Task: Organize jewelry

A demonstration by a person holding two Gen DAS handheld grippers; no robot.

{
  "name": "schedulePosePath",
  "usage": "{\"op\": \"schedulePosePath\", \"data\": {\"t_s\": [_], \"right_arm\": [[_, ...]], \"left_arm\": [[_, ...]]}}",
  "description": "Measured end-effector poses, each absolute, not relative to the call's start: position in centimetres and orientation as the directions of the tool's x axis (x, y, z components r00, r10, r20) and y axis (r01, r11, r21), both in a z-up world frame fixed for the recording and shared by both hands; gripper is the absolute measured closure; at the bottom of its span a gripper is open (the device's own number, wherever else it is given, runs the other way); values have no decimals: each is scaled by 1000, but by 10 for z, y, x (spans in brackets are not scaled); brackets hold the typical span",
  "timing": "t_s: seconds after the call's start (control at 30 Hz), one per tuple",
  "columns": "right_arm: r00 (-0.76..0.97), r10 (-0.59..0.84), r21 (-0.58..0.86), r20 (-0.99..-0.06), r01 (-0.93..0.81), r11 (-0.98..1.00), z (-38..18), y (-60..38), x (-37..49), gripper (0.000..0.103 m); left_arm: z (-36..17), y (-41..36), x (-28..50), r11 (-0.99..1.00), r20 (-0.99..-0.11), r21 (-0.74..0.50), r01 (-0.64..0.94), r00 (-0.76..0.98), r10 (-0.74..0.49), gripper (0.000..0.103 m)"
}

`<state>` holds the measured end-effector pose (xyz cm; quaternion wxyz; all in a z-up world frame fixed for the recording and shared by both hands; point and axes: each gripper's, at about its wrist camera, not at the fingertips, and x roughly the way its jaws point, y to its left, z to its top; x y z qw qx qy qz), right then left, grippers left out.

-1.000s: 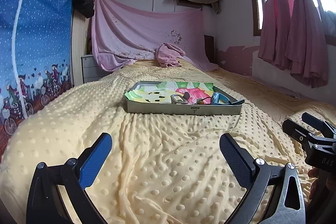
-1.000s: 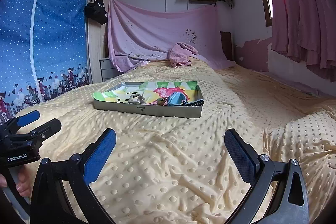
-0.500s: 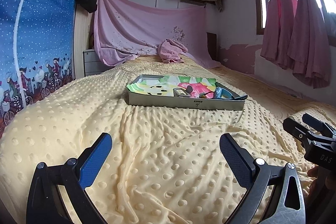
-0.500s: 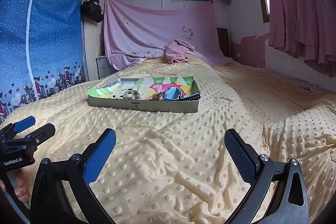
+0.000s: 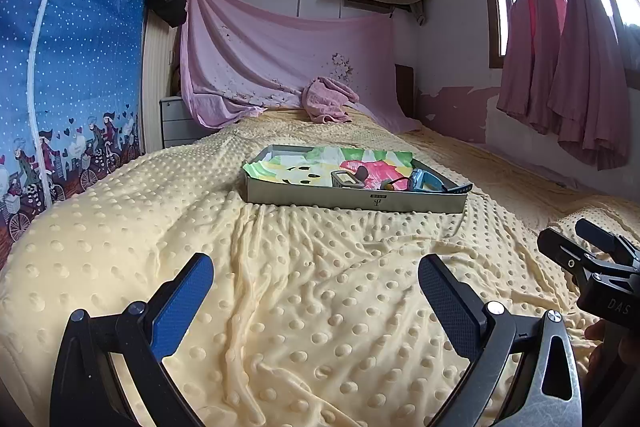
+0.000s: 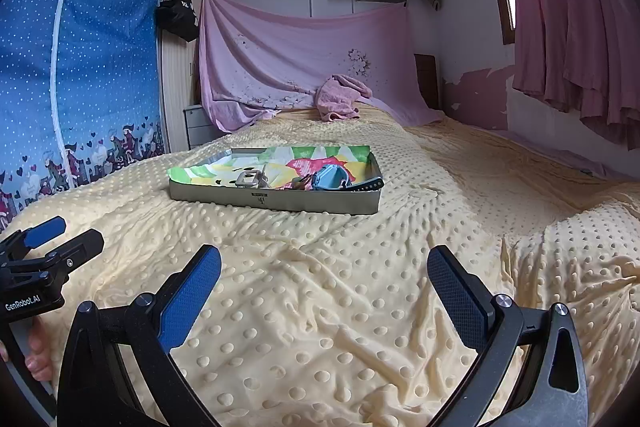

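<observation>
- The bed [image 5: 320,307] fills the lower part of both views, covered by a pale yellow dotted blanket [image 6: 340,307] that lies in soft wrinkles.
- A blue wardrobe cover [image 5: 72,67] with white dots stands at the left of the bed; a pink sheet [image 5: 280,59] hangs across the far wall, with a crumpled pink towel [image 5: 330,101] at its foot.
- Dark pink curtains [image 5: 560,67] hang by the window on the right.
- A shallow grey metal tray [image 5: 356,197] sits on the blanket in the middle of the bed, lined with a bright printed cloth [image 5: 320,167].
- The left tool [image 5: 316,283] hovers over the blanket, near edge of the bed, well apart from the tray, its blue-padded fingers spread wide with nothing between them.
- The right tool [image 6: 324,273] hovers beside it, likewise spread wide and empty.
- The jewelry lies in the tray's near right part: a silver rectangular piece [image 6: 251,179], a light blue watch [image 6: 330,179] with a dark strap over the rim, and smaller bits between them, too small to tell.
</observation>
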<state>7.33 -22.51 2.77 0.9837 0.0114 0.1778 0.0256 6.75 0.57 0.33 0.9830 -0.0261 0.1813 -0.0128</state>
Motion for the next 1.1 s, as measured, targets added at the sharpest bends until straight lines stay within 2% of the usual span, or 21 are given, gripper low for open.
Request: {"op": "schedulePosePath", "data": {"t_s": [1.1], "right_arm": [[935, 54, 31, -350, -46, 998, 27, -225, 73, 1]], "left_arm": [[3, 8, 67, 999, -353, -53, 10, 935, -28, 0]]}}
